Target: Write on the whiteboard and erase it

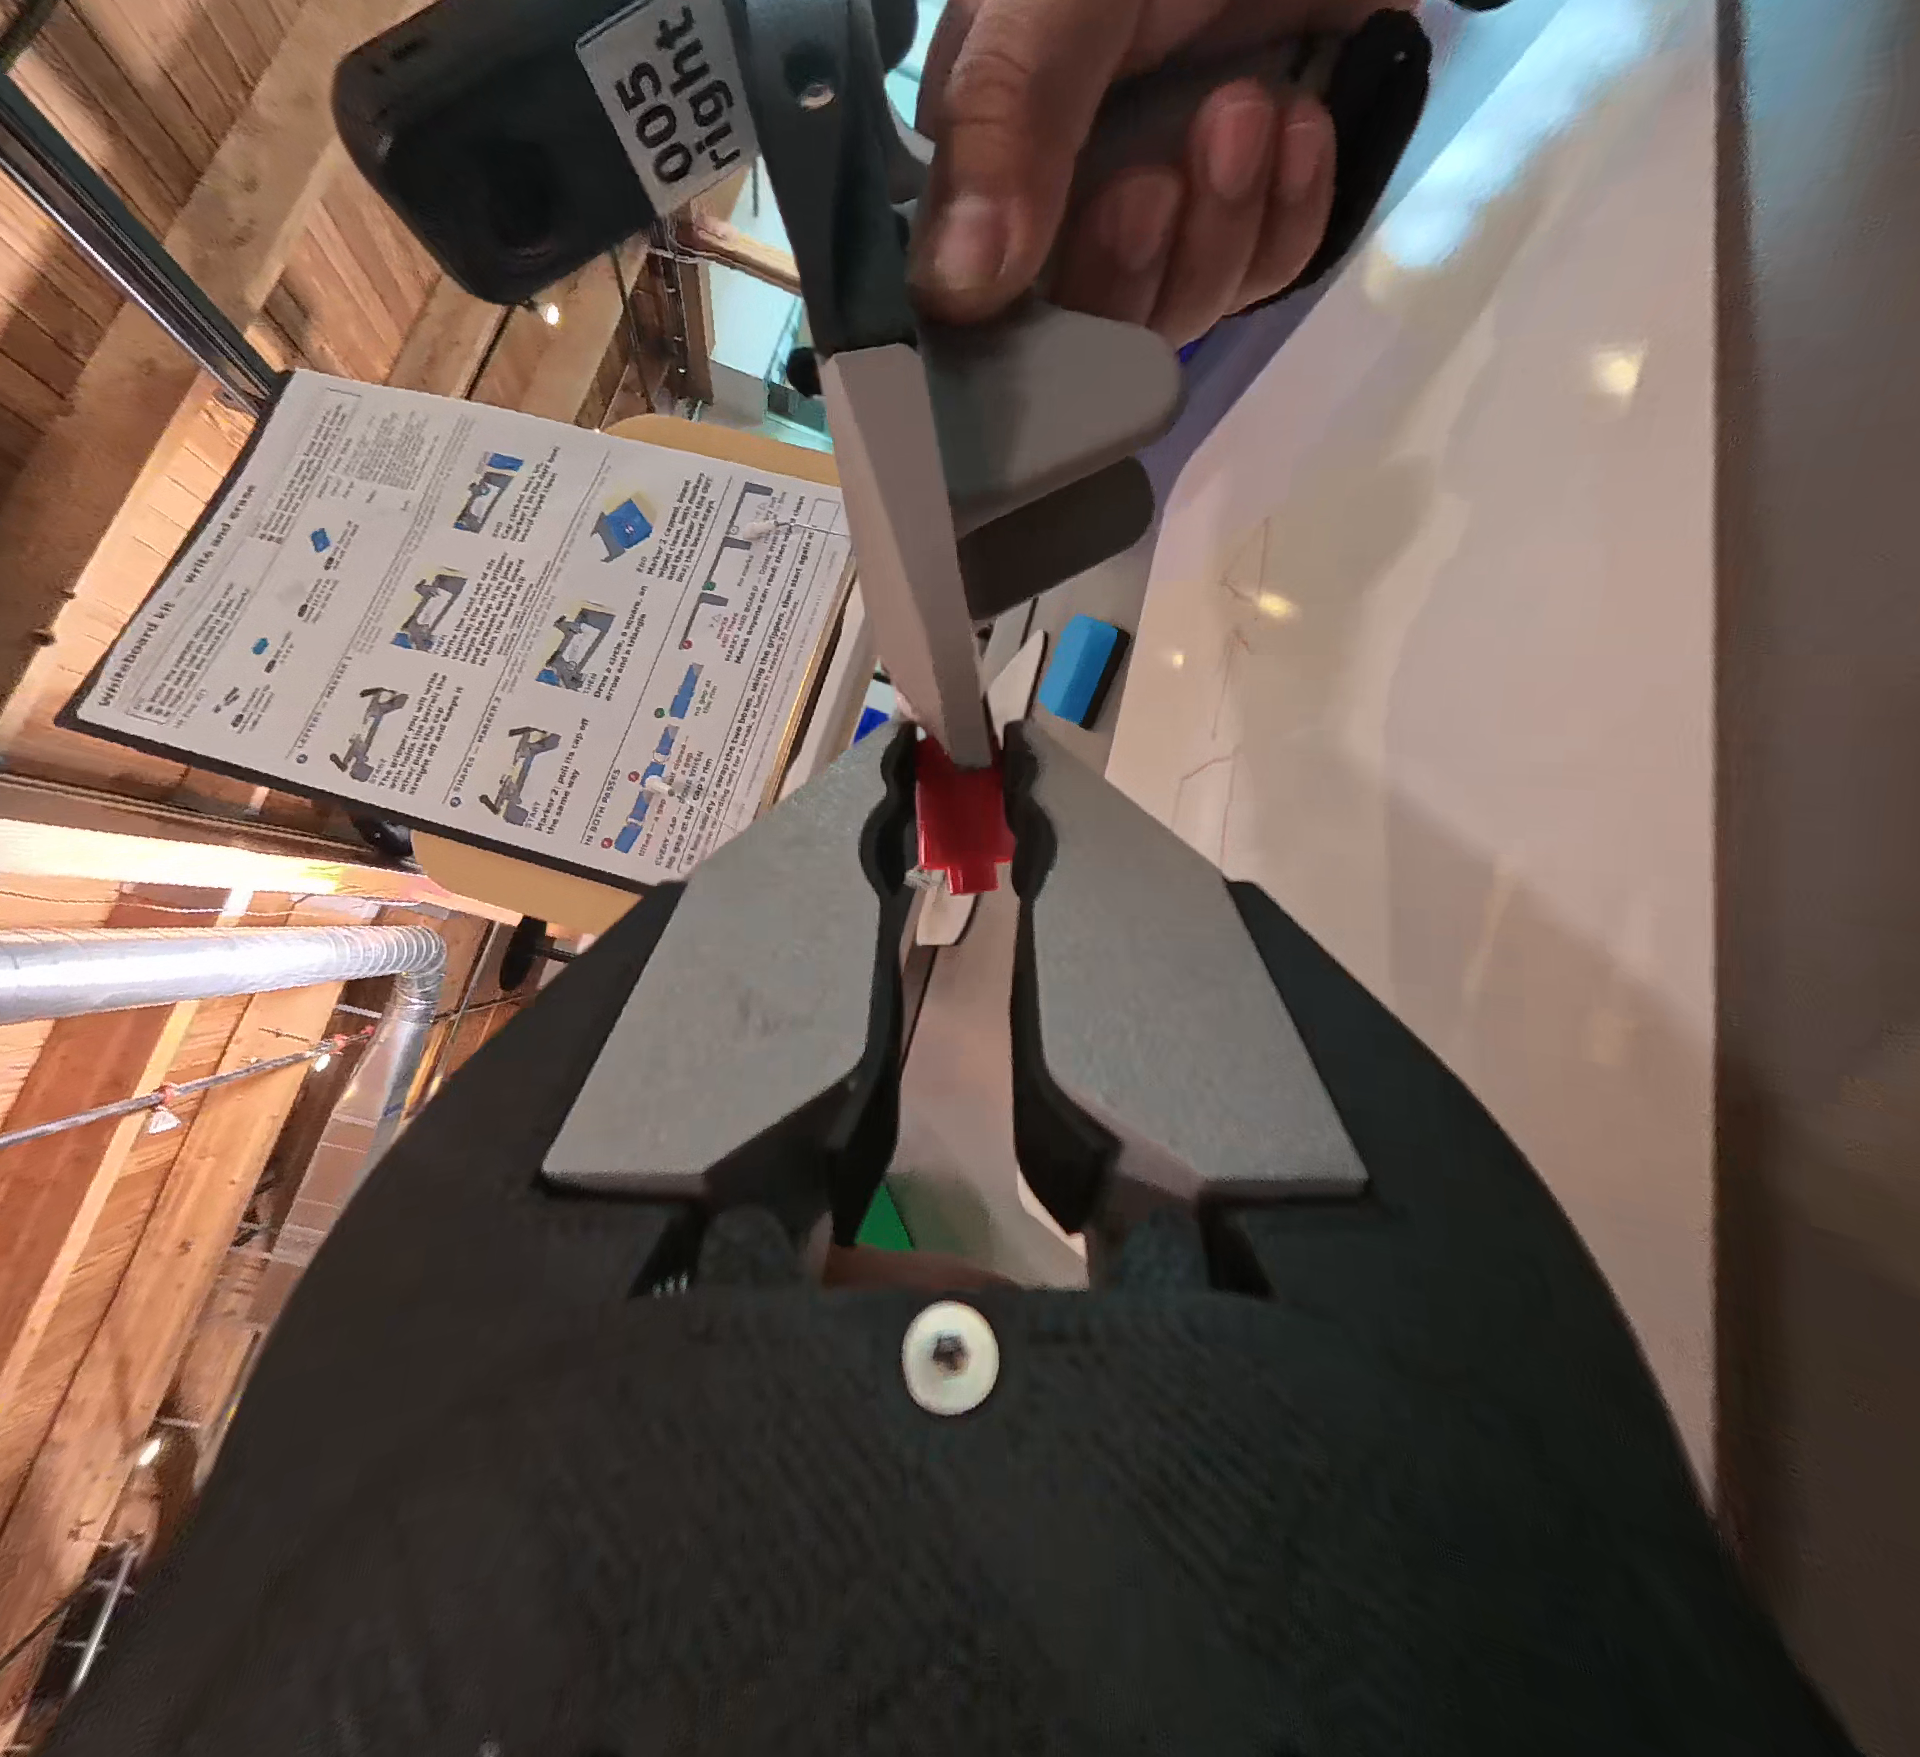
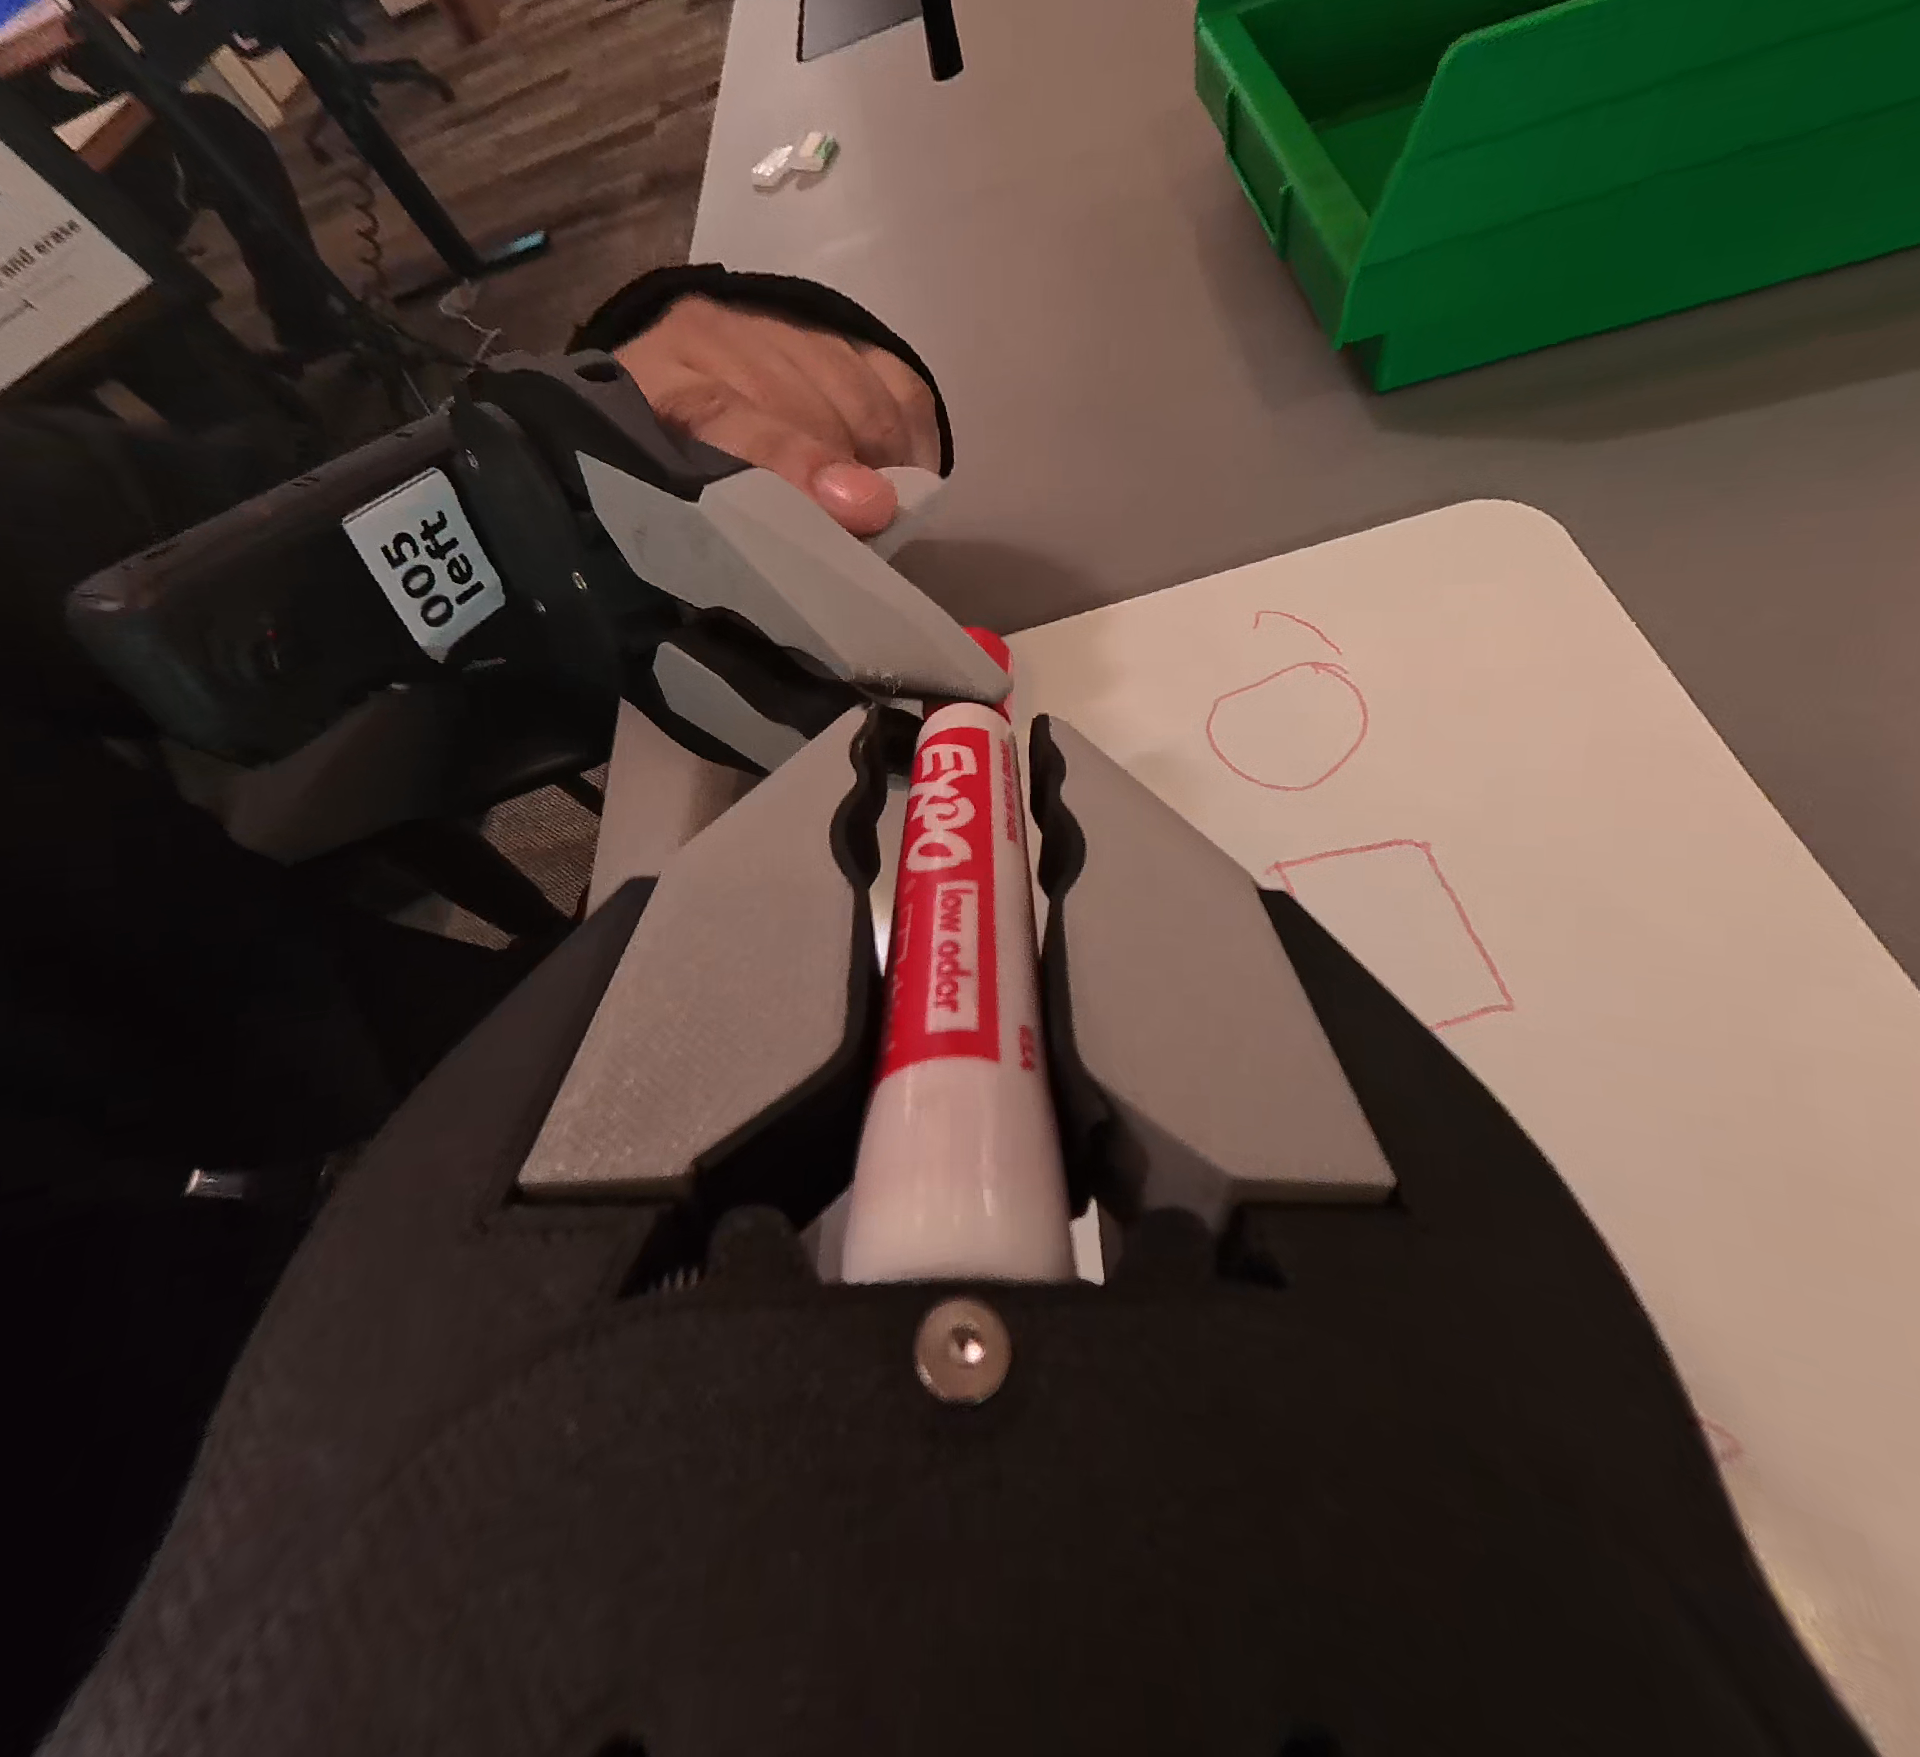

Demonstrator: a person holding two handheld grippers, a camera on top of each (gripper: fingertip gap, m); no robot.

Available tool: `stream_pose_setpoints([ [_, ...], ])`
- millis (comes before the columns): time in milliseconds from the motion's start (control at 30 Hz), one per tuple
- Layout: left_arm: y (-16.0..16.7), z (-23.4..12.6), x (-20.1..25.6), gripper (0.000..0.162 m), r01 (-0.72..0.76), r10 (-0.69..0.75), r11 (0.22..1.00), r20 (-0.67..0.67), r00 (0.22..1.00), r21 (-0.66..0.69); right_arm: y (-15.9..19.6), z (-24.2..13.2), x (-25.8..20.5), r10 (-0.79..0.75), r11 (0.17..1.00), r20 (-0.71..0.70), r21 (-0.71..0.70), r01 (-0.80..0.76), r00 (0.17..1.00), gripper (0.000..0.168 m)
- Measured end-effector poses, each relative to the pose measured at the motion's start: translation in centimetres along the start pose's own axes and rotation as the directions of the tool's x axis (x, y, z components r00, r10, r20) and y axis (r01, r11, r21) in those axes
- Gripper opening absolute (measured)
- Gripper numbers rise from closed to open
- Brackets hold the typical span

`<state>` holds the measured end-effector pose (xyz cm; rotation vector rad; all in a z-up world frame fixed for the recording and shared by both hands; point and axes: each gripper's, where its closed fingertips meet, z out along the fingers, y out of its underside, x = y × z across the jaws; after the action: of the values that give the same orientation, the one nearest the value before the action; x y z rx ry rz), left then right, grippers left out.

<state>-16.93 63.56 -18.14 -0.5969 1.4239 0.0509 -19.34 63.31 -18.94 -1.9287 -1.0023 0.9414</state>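
The marker (image 2: pixel 961 959) lies lengthwise between the fingers of the right gripper (image 2: pixel 954 751), its white barrel clamped along the channel and its far end pointing away over the near corner of the whiteboard (image 2: pixel 1558 772). At that far end sits the red cap (image 1: pixel 961 819), pinched between the tips of the left gripper (image 1: pixel 956 793), which comes in from the side. So both claws are clenched: the right on the marker's body, the left on the cap. From these views I cannot tell whether the cap is fully seated or partly off.

The whiteboard lies flat on a grey table (image 2: pixel 1039 305) and already carries thin red shapes, a circle (image 2: pixel 1286 725) and a square (image 2: pixel 1392 933). That suggests the writing is done and the step in hand is recapping the marker; uncapping for more drawing is also possible.

The blue eraser (image 1: pixel 1081 668) rests on the board's far side, untouched. A green bin (image 2: pixel 1558 128) stands beyond the board, and an instruction sheet (image 1: pixel 468 627) is propped nearby.

If capping, the next move calls for pushing the two grippers together along the marker's axis until the cap seats, then setting the marker down and taking the eraser.
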Motion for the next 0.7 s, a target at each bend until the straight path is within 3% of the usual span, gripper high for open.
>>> stream_pose_setpoints([
  [300, -1.12, 0.03, -0.73, 0.012, 0.147, -0.148, 0.988, 0.023, 0.989, 0.056, -0.48, -0.49, -0.69, -0.019, 0.997, 0.038, 0.077, 0.016, 0.999, 0.026],
  [567, -0.55, 0.27, -0.37, 0.013, 0.143, -0.143, 0.989, -0.007, 0.99, 0.045, -0.15, -0.16, -0.02, 0.01, 0.998, 0.038, 0.058, -0.012, 0.999, 0.029],
  [700, -0.51, 0.31, 0.03, 0.013, 0.19, -0.187, 0.981, -0.06, 0.981, 0.051, 0.15, -0.2, -0.04, 0.118, 0.991, 0.131, 0.054, -0.126, 0.984, 0.029],
])
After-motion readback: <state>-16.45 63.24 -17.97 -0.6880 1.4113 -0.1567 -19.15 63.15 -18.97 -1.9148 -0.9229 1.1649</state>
